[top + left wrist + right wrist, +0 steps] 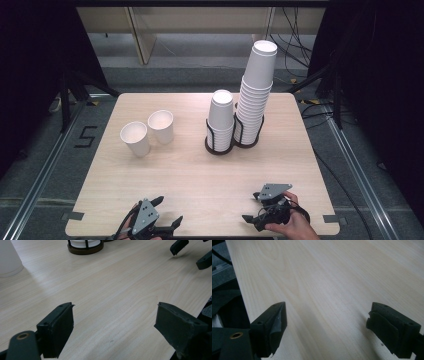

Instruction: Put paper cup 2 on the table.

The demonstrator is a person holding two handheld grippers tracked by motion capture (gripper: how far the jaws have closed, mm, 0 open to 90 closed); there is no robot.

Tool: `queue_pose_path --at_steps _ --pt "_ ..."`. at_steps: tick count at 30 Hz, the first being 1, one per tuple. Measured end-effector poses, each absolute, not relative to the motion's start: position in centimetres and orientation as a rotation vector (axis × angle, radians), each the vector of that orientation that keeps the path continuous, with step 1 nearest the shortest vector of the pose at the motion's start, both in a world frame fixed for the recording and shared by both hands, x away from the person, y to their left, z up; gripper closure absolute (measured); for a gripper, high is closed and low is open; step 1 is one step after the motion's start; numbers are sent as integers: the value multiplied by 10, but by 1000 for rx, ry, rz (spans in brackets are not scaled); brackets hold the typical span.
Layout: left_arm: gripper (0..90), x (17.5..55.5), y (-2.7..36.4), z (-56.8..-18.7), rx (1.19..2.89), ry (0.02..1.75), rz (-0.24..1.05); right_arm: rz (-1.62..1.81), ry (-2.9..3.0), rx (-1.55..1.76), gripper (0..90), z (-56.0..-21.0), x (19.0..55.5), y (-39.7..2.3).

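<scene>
- High view: a pale wooden bench point(200, 175) with both grippers at the bottom of the frame, each held in a hand.
- Left gripper point(167, 210), lower left, is released, jaws spread wide over bare wood and gripping nothing.
- Right gripper point(251, 207), lower right, is likewise released.
- Two loose paper cups point(147, 132) stand upright left of centre, just beside each other.
- Two cup stacks point(245, 100) in black holders stand right of centre, well apart from both grippers.
</scene>
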State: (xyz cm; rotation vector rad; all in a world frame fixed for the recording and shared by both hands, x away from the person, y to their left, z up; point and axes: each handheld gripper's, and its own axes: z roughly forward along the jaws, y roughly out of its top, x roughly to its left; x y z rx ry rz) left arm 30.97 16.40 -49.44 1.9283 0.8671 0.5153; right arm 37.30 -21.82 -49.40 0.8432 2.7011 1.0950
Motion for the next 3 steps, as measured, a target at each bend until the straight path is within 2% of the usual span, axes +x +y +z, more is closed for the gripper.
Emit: queue_pose_path --at_steps 3 --pt "146 312 165 -496 1916 884 512 1093 2675 857 160 -494 376 -221"
